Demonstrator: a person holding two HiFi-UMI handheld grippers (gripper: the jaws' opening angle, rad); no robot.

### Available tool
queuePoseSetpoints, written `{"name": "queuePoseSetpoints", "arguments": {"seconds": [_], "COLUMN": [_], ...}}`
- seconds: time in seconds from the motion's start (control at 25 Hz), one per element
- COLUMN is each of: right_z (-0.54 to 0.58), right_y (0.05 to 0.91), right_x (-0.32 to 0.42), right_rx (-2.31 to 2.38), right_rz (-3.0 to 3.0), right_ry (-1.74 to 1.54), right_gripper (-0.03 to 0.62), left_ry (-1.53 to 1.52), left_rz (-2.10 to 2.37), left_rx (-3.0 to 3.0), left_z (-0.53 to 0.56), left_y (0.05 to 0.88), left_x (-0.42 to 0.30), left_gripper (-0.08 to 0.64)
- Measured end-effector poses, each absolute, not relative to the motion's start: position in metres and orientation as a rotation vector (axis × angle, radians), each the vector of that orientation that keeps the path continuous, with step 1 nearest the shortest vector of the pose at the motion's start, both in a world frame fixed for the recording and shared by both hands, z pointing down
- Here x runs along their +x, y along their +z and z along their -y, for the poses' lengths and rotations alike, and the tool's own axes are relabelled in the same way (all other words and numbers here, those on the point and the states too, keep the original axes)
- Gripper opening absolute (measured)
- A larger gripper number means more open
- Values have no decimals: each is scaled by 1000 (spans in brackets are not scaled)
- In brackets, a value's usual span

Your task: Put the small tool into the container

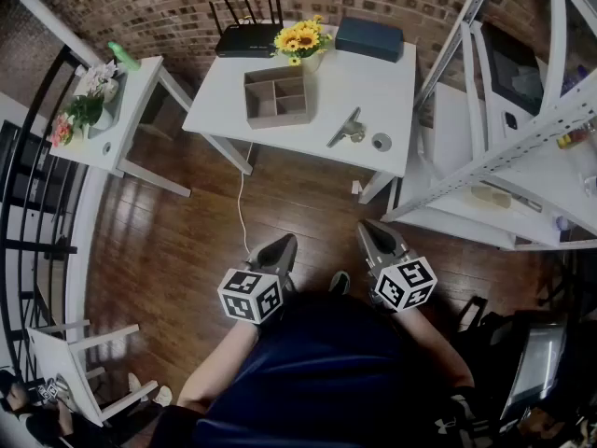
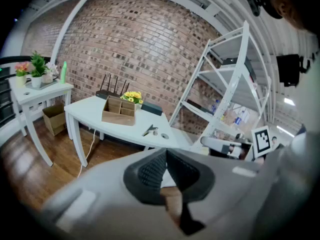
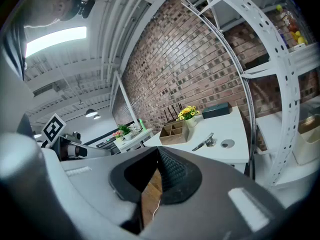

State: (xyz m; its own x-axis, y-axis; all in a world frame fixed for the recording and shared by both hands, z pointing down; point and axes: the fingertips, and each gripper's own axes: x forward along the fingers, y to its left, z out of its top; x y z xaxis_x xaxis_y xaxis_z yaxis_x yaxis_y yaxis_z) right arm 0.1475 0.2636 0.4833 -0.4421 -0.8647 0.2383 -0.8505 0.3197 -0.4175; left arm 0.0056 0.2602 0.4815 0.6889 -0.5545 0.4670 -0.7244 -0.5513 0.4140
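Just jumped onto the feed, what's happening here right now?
Nothing has been picked up yet. A person stands back from the white table, holding the left claw and right claw close to the body. Both are shut and empty. The small metal tool lies on the table to the right of the wooden container, apart from it, with a small round piece next to it. The container's compartments look empty.
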Motion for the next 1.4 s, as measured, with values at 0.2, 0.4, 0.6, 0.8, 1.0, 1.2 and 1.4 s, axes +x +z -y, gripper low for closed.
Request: {"name": "queuePoseSetpoints", "arguments": {"seconds": [0.2, 0.4, 0.6, 0.8, 1.0, 1.2, 1.4], "right_z": [-257, -246, -218, -170, -119, -79, -63], "right_y": [497, 505, 503, 515, 519, 516, 528], "right_x": [162, 154, 135, 138, 138, 134, 145], "right_rx": [-1693, -1636, -1597, -1821, -2026, -2081, -2106], "right_rz": [-2582, -2601, -2651, -2534, -2323, -2073, -1869], "right_ry": [-795, -856, -836, -915, -1055, -1162, -1284], "right_gripper": [11, 11, 11, 11, 12, 89, 120], "left_ry": [390, 387, 373, 376, 347, 312, 308], "left_rz": [1006, 1053, 995, 889, 732, 698, 691], "left_rx": [2307, 2267, 2273, 2362, 2479, 2454, 2375], "left_z": [-258, -246, -212, -154, -91, -38, -12], "left_y": [477, 479, 486, 489, 478, 488, 505], "left_x": [15, 3, 1, -8, -19, -53, -76], "left_gripper": [3, 3, 3, 3, 3, 19, 90]}}
